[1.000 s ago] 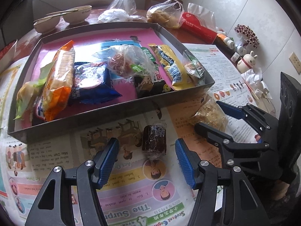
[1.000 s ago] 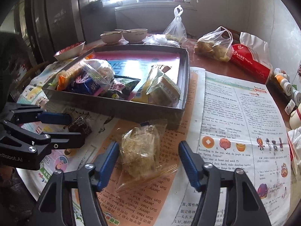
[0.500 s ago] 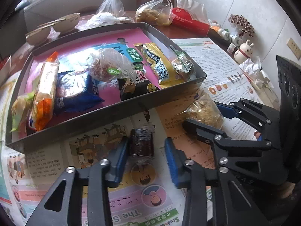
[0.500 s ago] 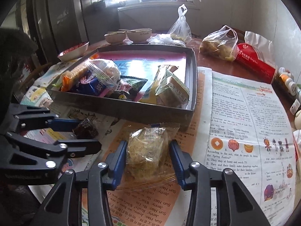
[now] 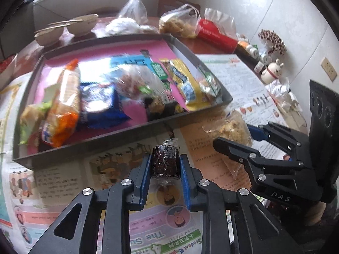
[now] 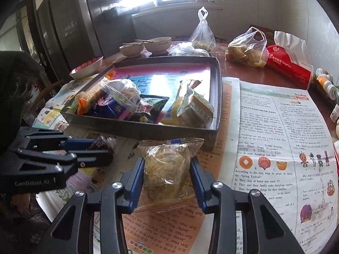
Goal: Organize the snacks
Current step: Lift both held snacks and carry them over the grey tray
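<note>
A small dark brown wrapped snack (image 5: 164, 162) sits between the blue pads of my left gripper (image 5: 165, 158). Its jaws are closing and both pads press on the wrapper, just over the newspaper. My right gripper (image 6: 167, 163) is closing too, its pads squeezing a clear packet of yellow crispy snack (image 6: 166, 169). From the right wrist view the left gripper (image 6: 101, 150) shows at the left with the dark snack (image 6: 101, 142). The grey tray (image 5: 95, 141) in front of both grippers holds several snack packs on a pink lining.
Newspaper sheets (image 6: 275, 137) cover the table around the tray (image 6: 148, 131). Behind it stand two bowls (image 6: 146, 44), plastic bags (image 6: 245, 50) and a red tissue pack (image 6: 286, 63). Small bottles and figurines (image 5: 269, 72) line the right edge by the wall.
Both grippers went from wide open beside their snacks to closed on them. The left one slid forward around the dark snack; the right narrowed onto the yellow packet.
</note>
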Action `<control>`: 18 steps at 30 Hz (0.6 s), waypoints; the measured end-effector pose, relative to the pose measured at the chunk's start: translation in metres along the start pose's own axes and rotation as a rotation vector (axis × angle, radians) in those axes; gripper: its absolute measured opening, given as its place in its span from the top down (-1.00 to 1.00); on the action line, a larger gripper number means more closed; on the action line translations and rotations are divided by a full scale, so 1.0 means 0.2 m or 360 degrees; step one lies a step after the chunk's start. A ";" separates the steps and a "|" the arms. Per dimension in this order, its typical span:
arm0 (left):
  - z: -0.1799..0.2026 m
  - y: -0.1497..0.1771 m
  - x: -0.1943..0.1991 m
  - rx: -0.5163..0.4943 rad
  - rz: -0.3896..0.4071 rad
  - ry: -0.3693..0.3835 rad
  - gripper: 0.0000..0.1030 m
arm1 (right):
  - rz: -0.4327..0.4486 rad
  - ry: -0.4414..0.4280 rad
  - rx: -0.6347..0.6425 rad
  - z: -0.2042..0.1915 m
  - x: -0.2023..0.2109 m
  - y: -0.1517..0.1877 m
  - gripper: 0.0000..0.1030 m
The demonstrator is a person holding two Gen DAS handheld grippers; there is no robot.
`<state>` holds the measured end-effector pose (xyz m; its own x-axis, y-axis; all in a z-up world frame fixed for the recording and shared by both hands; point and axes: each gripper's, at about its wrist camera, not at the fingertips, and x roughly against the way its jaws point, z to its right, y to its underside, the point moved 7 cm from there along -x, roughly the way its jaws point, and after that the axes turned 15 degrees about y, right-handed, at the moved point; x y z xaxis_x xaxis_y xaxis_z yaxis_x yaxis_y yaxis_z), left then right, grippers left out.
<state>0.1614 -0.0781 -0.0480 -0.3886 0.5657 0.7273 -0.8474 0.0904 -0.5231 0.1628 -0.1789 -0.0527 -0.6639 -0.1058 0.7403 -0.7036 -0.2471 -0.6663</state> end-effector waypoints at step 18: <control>-0.11 -0.13 0.19 0.0045 0.0145 -0.0041 0.48 | 0.0067 -0.0044 -0.0007 -0.08 0.07 -0.16 0.20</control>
<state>0.1774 -0.0418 -0.0165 -0.4736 0.5492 0.6885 -0.8177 0.0163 -0.5754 0.1720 -0.1562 -0.0228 -0.6859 -0.1424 0.7137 -0.6762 -0.2378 -0.6973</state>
